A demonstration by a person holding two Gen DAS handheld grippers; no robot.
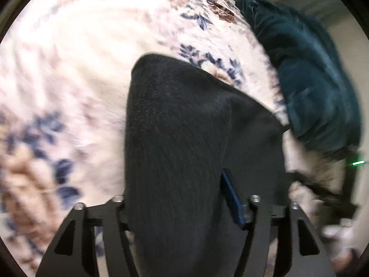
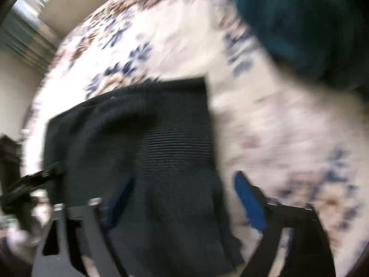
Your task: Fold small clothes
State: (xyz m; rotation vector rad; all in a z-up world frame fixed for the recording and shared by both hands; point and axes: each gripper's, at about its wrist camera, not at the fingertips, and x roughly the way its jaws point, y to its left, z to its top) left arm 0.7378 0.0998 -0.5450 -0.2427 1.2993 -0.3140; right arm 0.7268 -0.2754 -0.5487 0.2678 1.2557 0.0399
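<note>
I am working over a fuzzy white blanket with blue and brown flowers (image 1: pixel 69 73). A dark ribbed knit garment (image 1: pixel 180 143) is draping over my left gripper (image 1: pixel 184 198), hiding its jaws, so I cannot tell their state. My right gripper (image 2: pixel 184 194) is standing apart, the garment (image 2: pixel 147 138) lying between its blue pads (image 2: pixel 250 202). A teal plush cushion (image 1: pixel 306 73) is sitting at two o'clock.

floral blanket (image 1: pixel 69 80), teal cushion (image 1: pixel 311 80) at its edge
</note>
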